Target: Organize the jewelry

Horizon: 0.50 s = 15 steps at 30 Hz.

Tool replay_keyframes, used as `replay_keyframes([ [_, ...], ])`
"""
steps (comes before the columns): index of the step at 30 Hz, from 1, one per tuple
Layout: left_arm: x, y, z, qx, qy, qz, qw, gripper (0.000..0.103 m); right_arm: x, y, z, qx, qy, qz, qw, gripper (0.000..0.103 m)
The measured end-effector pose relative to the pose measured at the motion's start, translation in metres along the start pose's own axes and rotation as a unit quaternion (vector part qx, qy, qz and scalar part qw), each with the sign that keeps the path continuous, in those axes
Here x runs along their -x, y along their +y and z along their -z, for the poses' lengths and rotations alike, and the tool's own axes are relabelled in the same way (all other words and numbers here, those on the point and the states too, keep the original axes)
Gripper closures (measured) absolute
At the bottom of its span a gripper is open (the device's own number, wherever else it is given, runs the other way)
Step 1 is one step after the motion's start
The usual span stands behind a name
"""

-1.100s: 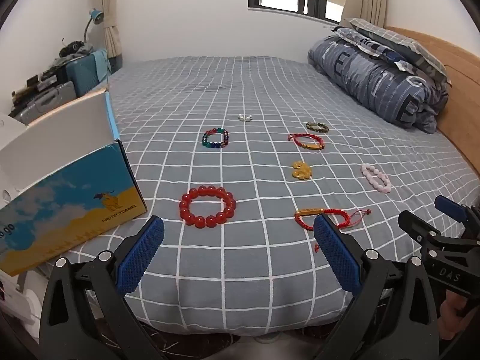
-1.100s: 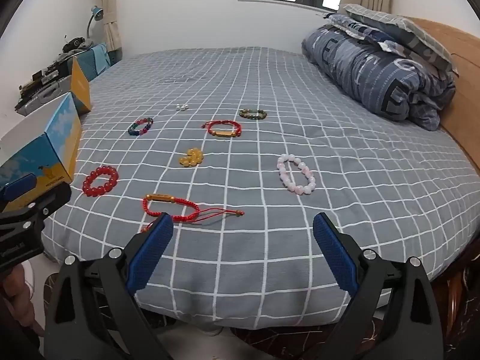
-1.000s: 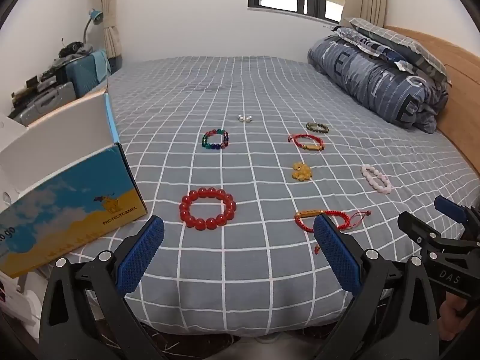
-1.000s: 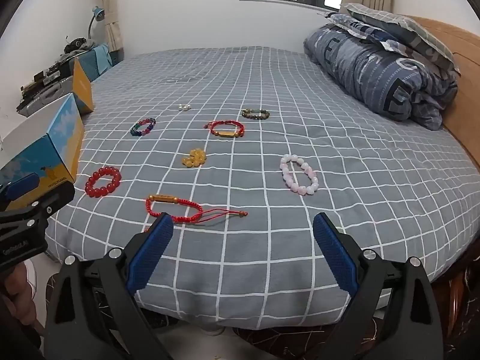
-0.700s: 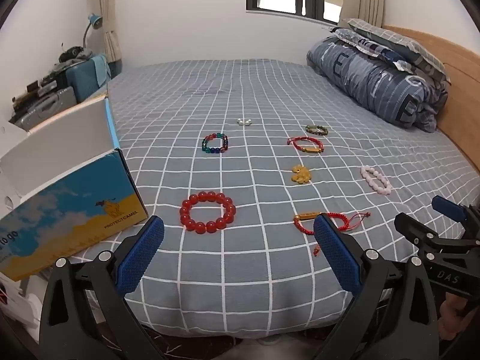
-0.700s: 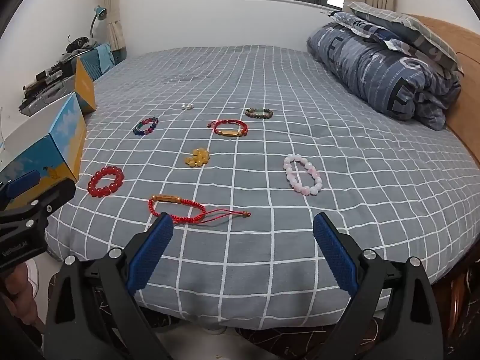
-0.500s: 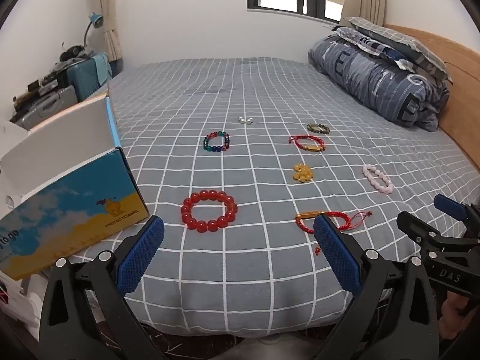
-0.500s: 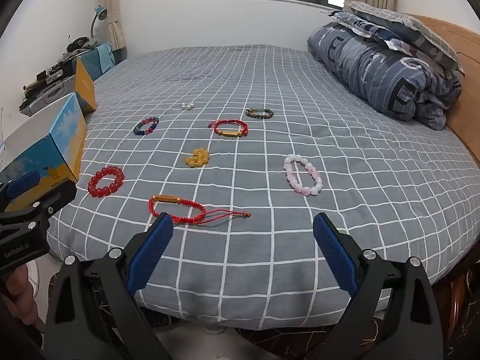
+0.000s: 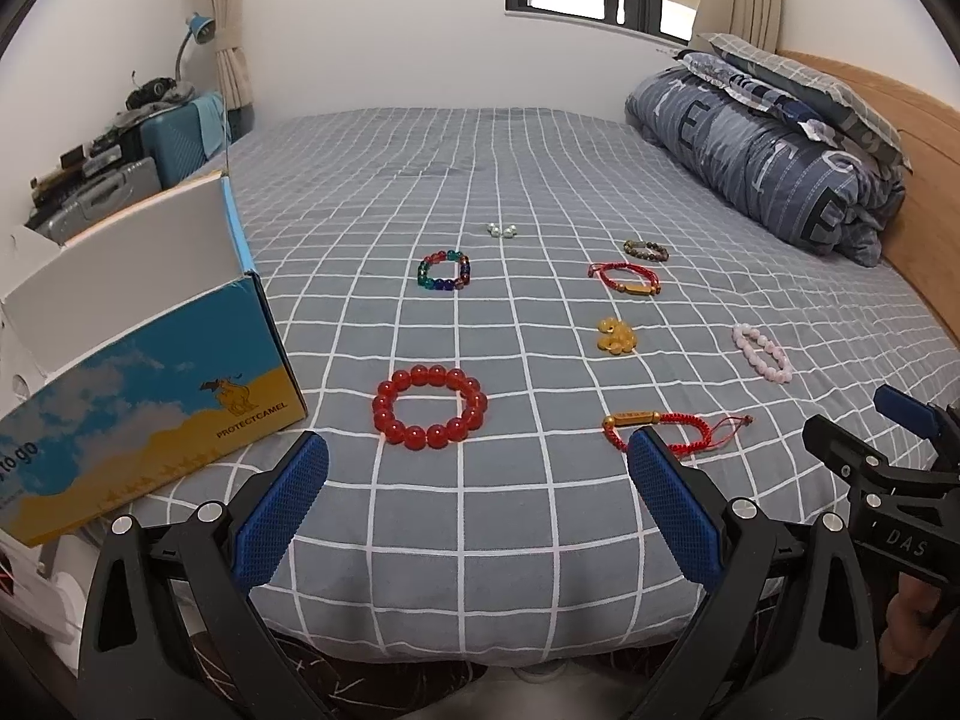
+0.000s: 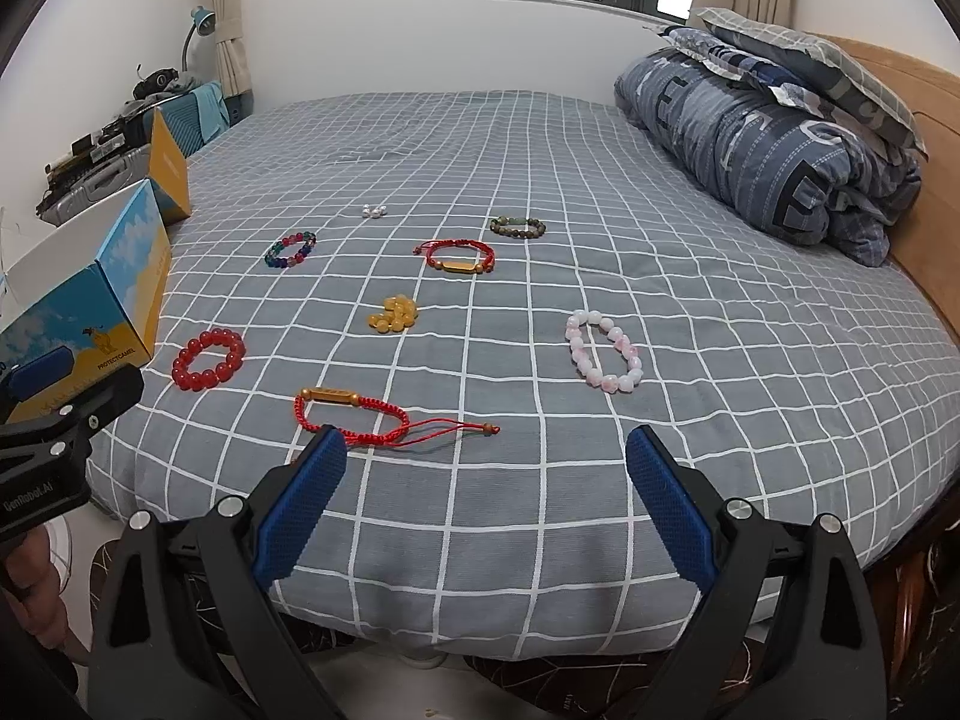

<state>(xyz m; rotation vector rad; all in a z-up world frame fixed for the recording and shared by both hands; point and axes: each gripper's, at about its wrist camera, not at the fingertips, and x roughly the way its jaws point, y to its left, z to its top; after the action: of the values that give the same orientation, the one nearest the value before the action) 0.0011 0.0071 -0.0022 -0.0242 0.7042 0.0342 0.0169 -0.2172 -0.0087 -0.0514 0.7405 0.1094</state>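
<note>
left gripper (image 9: 477, 501) jaws wide apart, holding nothing, right gripper (image 10: 486, 501) likewise, bracelets spread on grey checked bed (image 9: 480, 516), red bead bracelet (image 9: 429, 406) near open box (image 9: 150, 384), right view shows pink bracelet (image 10: 603, 358) whole and box's orange flap (image 10: 169, 171)

Grey bedsheet (image 9: 480, 180) w/ white grid; red bead bracelet (image 9: 429, 405), pink bead bracelet (image 10: 603, 357); blue/yellow box (image 9: 150, 384).

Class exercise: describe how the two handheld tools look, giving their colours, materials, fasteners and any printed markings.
Both are alike: the left tool and right tool have black angular arms, silver screws and blue cross-hatched textured pads. Seen from each other's cameras, the right body reads "DAS" and the left reads "GenRobot.AI".
</note>
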Motion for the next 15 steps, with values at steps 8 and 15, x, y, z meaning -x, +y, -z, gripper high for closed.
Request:
replay_keyframes([
  [8, 0.0010, -0.0008, 0.0016, -0.001, -0.003, -0.001, 1.0000, 0.005, -0.0003, -0.0013, 0.0008, -0.002, 0.000, 0.006, 1.000, 0.013],
  [15, 0.0023, -0.0015, 0.0013, -0.002, -0.005, -0.002, 1.0000, 0.006, 0.0023, -0.0025, -0.0001, -0.004, 0.000, 0.008, 1.000, 0.012],
])
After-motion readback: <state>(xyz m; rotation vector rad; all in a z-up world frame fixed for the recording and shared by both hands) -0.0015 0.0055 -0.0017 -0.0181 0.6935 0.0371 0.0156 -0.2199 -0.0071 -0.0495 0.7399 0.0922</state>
